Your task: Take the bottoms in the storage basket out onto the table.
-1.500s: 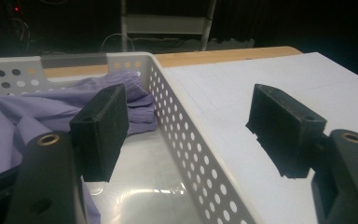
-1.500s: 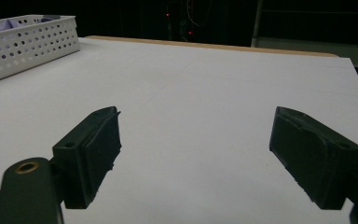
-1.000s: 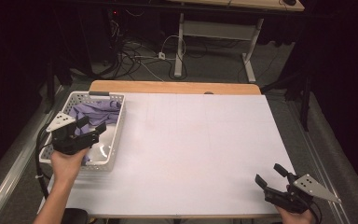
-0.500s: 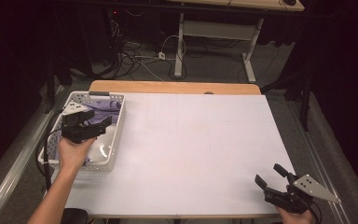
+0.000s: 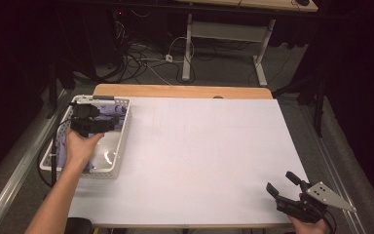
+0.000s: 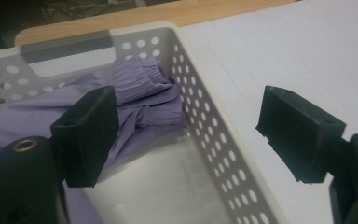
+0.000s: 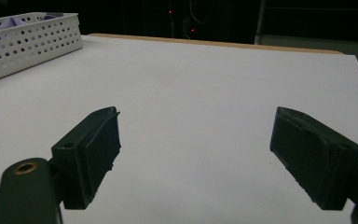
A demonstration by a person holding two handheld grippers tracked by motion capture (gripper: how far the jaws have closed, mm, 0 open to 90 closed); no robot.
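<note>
Done: nothing lifted; crumpled lilac cloth (image 6: 135, 100) lies in white perforated plastic basket (image 6: 223, 154)
Left: we hover left gripper (image 6: 186, 135) wide open above it
Right: right gripper (image 7: 205, 158) gapes, idle
Remaining: grasp, lift

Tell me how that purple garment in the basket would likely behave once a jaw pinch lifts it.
The purple garment lies crumpled in soft folds, so it will probably sag and trail rather than hold shape. It looks thin, likely light. A fold might drag on the white basket wall. The left hand-held gripper hovers open above it.
</note>
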